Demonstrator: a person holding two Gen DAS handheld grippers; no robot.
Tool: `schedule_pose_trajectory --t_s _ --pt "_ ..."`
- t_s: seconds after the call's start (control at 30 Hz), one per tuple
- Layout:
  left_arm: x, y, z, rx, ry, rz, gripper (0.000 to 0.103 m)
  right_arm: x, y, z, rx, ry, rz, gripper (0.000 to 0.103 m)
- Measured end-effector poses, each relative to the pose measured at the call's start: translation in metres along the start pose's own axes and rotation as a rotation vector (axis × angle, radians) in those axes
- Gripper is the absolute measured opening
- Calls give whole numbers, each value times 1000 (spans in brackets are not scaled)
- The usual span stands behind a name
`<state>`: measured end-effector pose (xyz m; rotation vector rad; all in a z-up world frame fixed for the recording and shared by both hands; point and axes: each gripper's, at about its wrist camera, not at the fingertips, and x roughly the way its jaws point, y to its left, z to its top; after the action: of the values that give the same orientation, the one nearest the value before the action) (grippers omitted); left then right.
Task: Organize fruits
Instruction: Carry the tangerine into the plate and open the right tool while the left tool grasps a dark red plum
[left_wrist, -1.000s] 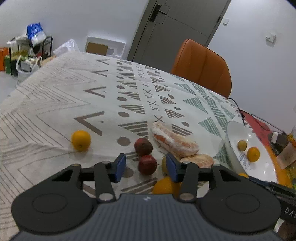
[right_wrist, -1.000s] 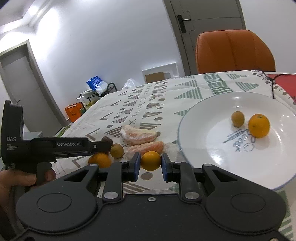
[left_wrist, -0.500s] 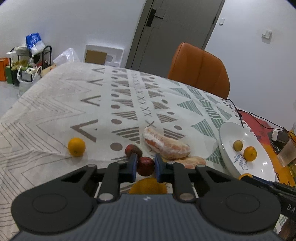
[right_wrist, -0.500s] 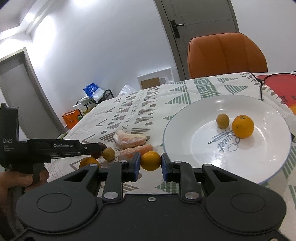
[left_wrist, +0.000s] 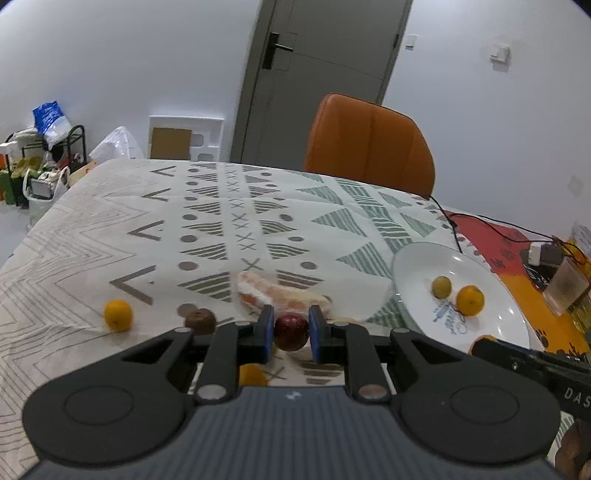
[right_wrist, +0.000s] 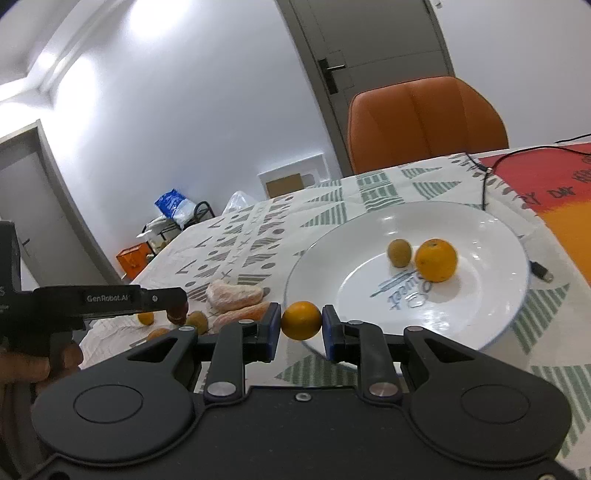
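Observation:
My left gripper (left_wrist: 291, 330) is shut on a dark red round fruit (left_wrist: 291, 331), held above the patterned tablecloth. My right gripper (right_wrist: 301, 320) is shut on a small orange (right_wrist: 301, 320), held near the left rim of the white plate (right_wrist: 491, 229). On the plate lie an orange (right_wrist: 436, 260) and a small greenish-brown fruit (right_wrist: 399, 252). On the cloth lie two peeled pomelo segments (left_wrist: 273, 293), a brown fruit (left_wrist: 200, 321), an orange (left_wrist: 118, 314) at the left and another orange (left_wrist: 252, 374) partly hidden under my left gripper.
An orange chair (left_wrist: 369, 146) stands at the table's far side. A black cable (left_wrist: 448, 221) runs over the red and orange mat (left_wrist: 495, 236) beside the plate. A hand (right_wrist: 22, 369) holds the left gripper's handle. Bags and a rack (left_wrist: 40, 158) stand on the floor at the far left.
My left gripper closed on the dark red fruit and lifted it off the cloth. My right gripper carried its orange rightward, closer to the plate.

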<state>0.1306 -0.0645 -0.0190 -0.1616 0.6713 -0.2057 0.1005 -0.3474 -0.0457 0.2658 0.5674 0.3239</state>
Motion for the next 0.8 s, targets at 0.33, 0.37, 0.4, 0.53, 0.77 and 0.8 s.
schedule_pose_trajectory --t_s 0.33,0.37,0.4,0.53,0.77,0.8 --pt "4 -32 2 60 2 -22 18 -11 -22 0 41 -38 -31 22" --pt "5 -34 2 65 2 -24 18 -12 -25 0 46 -41 -34 22" --pt "6 -38 2 72 2 -26 18 -12 -28 0 50 -43 -37 22" --pt "9 -49 2 92 5 -34 18 -14 -39 -1 71 -52 -53 22" --pt "19 -71 3 124 11 -50 18 -19 -56 -1 98 -61 -90 30" --pt "20 -74 3 128 12 -54 18 -21 -57 -2 101 -64 -88 30"
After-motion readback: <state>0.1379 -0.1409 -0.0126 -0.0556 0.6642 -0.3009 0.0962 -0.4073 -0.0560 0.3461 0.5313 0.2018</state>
